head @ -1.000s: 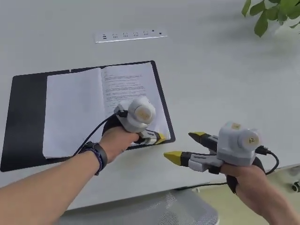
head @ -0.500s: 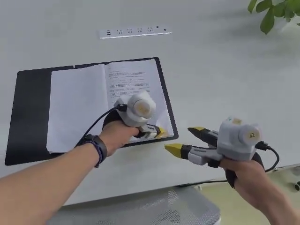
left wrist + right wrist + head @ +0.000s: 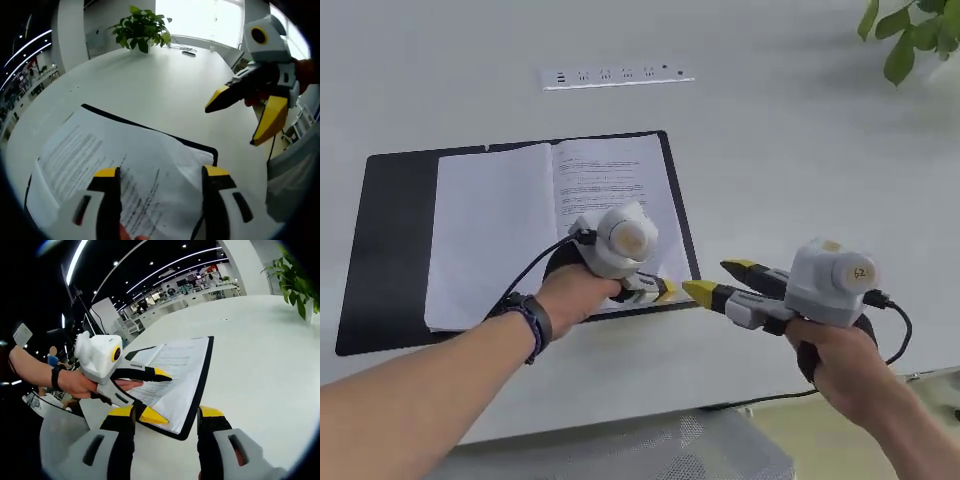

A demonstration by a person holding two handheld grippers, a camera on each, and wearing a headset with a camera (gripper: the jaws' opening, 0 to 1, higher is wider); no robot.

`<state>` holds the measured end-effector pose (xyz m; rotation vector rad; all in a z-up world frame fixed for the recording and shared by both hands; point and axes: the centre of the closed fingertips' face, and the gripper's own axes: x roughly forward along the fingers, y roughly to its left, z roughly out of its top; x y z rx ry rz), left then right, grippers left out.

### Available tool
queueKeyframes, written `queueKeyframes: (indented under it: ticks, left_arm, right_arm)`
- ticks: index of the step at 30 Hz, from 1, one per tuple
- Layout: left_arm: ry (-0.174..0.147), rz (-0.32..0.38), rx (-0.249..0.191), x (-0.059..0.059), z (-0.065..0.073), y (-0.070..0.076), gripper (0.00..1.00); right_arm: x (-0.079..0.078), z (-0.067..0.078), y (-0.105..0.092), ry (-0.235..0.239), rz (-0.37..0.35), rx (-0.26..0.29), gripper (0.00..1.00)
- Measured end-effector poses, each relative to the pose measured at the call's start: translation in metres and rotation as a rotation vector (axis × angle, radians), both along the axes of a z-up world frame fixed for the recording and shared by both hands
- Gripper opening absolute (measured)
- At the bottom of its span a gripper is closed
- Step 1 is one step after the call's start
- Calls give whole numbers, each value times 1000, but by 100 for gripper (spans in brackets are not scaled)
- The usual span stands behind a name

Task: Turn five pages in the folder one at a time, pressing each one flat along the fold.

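The left claw (image 3: 160, 172) has its jaws apart at the near right corner of the printed page (image 3: 610, 185). In the right gripper view one yellow tip sits low at the page's near edge and the other is above the sheet; I cannot tell whether either touches the paper. The page corner looks slightly raised between the jaws. The right claw (image 3: 720, 280) is also spread wide, clamped on nothing. It hangs just right of the left claw, off the folder's near right corner, with its tips pointing left toward it.

The folder (image 3: 382, 250) lies open on the bench (image 3: 800, 150), black cover flat. A blank page (image 3: 485, 230) is on the left and the printed page on the right, with the fold running near to far between them. The hand on the left claw wears a dark wristband (image 3: 532, 320). A power strip (image 3: 618, 76) lies beyond the folder, and a plant (image 3: 910, 40) is at the far right
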<state>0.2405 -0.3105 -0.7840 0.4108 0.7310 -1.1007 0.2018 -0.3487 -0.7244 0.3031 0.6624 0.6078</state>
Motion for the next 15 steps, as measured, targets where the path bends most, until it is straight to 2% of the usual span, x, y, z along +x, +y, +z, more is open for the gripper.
queueKeyframes:
  ticks: [3,6,9,15]
  left_arm:
    - [0,-2,0,0,0,0,66]
    - [1,-2,0,0,0,1,65]
    - [2,-2,-1,0,0,1,66]
    - [1,0,0,-1,0,1,66]
  right_arm:
    - [12,-3,3,3,-2,13,43]
    - [21,-15,7,24,13,-21,40]
    - [29,-17,15,32,8,16,39]
    - [37,-22,25,44,22,43,38]
